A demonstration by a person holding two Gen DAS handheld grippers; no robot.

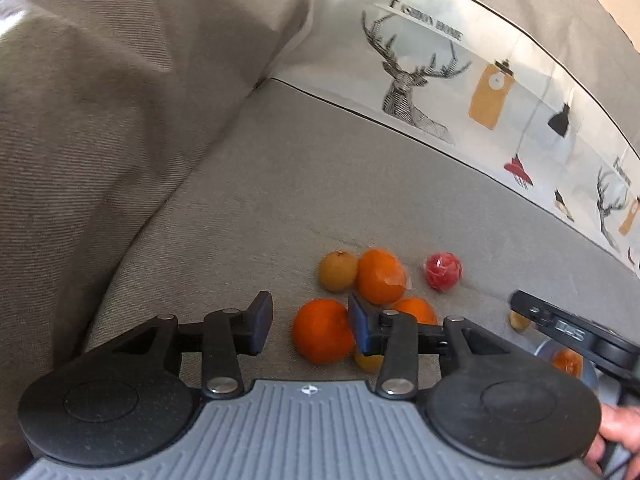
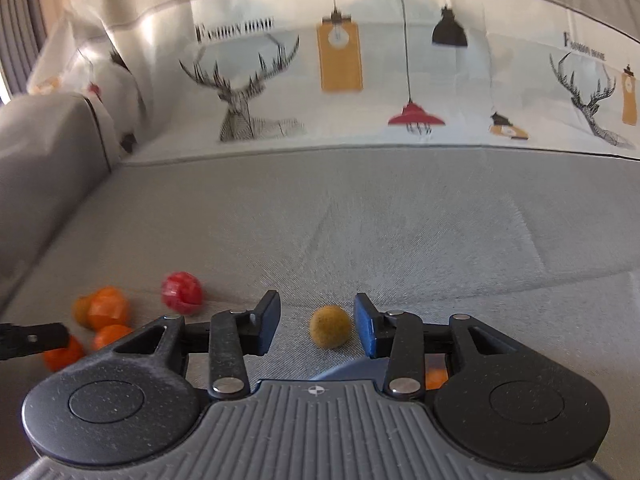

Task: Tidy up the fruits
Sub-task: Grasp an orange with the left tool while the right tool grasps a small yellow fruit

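Several fruits lie in a loose pile on a grey fabric seat point(image 1: 280, 208). My left gripper point(image 1: 312, 324) is open just above an orange point(image 1: 322, 330). That orange sits between the pads with a gap at the left pad. Around it lie a wrapped orange point(image 1: 380, 276), another orange point(image 1: 416, 310), a tan round fruit point(image 1: 338, 270), a red wrapped fruit point(image 1: 443, 271) and a yellow fruit point(image 1: 368, 362) partly hidden under my finger. My right gripper point(image 2: 317, 326) is open around a small brown-yellow fruit point(image 2: 330, 326) and does not touch it.
A grey cushion point(image 1: 120, 100) rises at the left. A printed cloth point(image 2: 360, 80) with deer and lamps hangs behind the seat. A blue-grey bowl rim point(image 2: 348, 372) holding an orange piece point(image 2: 436, 378) lies under my right gripper. A hand point(image 1: 616, 424) shows at the right edge.
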